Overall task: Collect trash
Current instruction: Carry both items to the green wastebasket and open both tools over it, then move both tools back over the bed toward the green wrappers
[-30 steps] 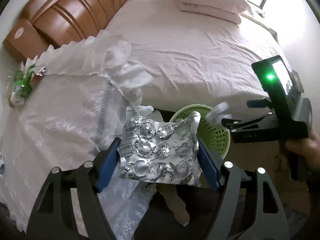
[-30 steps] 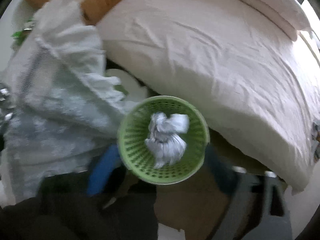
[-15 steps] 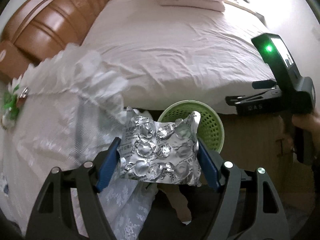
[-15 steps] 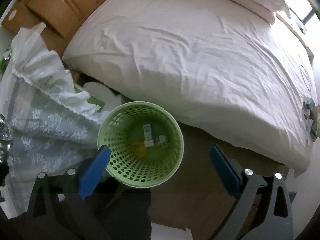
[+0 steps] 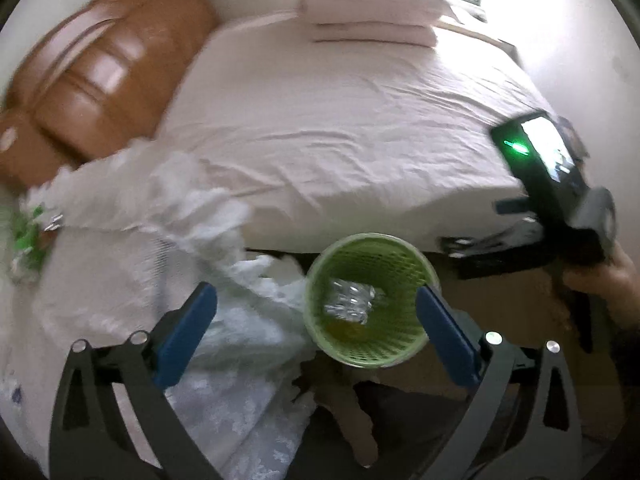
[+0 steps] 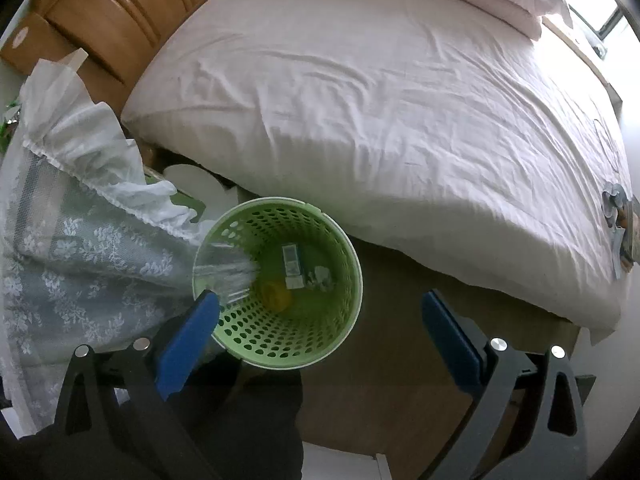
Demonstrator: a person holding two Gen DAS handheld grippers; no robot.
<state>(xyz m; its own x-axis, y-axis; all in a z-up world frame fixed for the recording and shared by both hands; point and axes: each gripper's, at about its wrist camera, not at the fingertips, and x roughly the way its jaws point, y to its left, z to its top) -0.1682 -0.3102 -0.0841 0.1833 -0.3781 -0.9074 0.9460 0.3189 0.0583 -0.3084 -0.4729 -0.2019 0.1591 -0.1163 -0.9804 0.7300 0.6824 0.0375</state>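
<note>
Half a second back the foil blister pack (image 5: 349, 298) was clamped between the left gripper's (image 5: 312, 316) blue pads; its jaws have just been opening, nothing is between them, and the pack is now inside the green basket (image 5: 416, 268). In the left wrist view the pack lies within the basket's mouth, between and just beyond the two pads; in the right wrist view it shows only as a silvery streak (image 6: 224, 270) at the rim (blurred, so whether it has settled I cannot tell). Below it, on the basket floor, lie a small white packet (image 6: 291, 261), a crumpled grey-white scrap (image 6: 320, 277) and something yellow (image 6: 276, 294).

Both grippers stand wide and hold nothing. The right gripper (image 6: 320, 330) looks almost straight down, with the basket ahead of its left pad, which overlaps the rim in the picture. From the left gripper, the right one appears off to the right as a black body (image 5: 560, 208) with a green light, a hand (image 5: 600, 280) on its grip.

Left of the basket hangs a lace cloth (image 6: 80, 248). Beyond it spreads the bed (image 6: 400, 100) with its pale sheet, folded pillows (image 5: 372, 16) at the far end and a brown headboard (image 5: 104, 68) at the far left. Some green-and-silver litter (image 5: 28, 236) lies far left of the left gripper.
</note>
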